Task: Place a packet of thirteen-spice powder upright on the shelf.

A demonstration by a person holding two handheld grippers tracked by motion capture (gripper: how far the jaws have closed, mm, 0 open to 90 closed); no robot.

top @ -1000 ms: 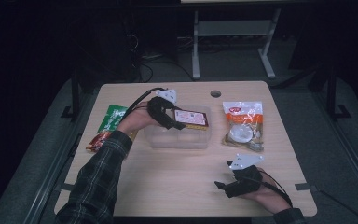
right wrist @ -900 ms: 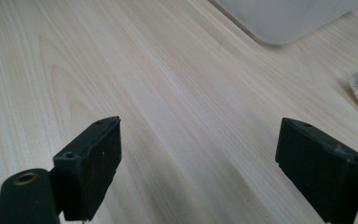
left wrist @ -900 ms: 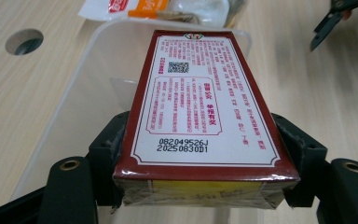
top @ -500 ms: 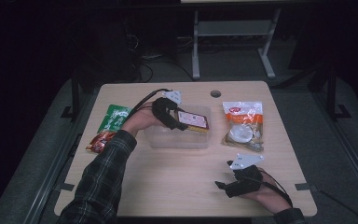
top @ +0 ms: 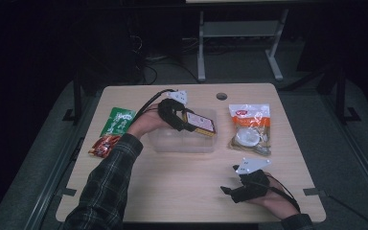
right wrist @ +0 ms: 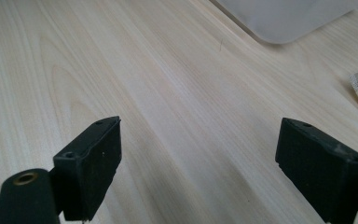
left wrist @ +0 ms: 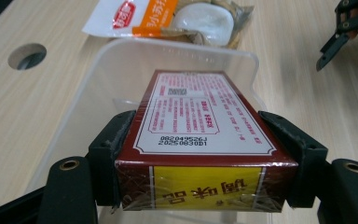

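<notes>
Maroon-and-yellow box [left wrist: 205, 140] held by the left gripper [top: 184, 120] over the clear plastic tub [top: 182, 143].

Left gripper clamps the box across its two long sides, pads pressed flat on the card walls, label face up, box above the tub's open mouth on the wooden counter [top: 172, 191]. Looks light and stiff: a film-wrapped carton, so likely slick under the pads; thin walls may dent if squeezed hard. The side-wall hold near one end seems sound; a grip nearer mid-length would tip less. Right gripper [top: 230, 189] rests low on the counter near the front edge, jaws wide, nothing between them. White-and-orange snack bag [top: 249, 127] lies right of the tub; green packet [top: 117, 120] and red packet [top: 103, 145] lie left.
</notes>
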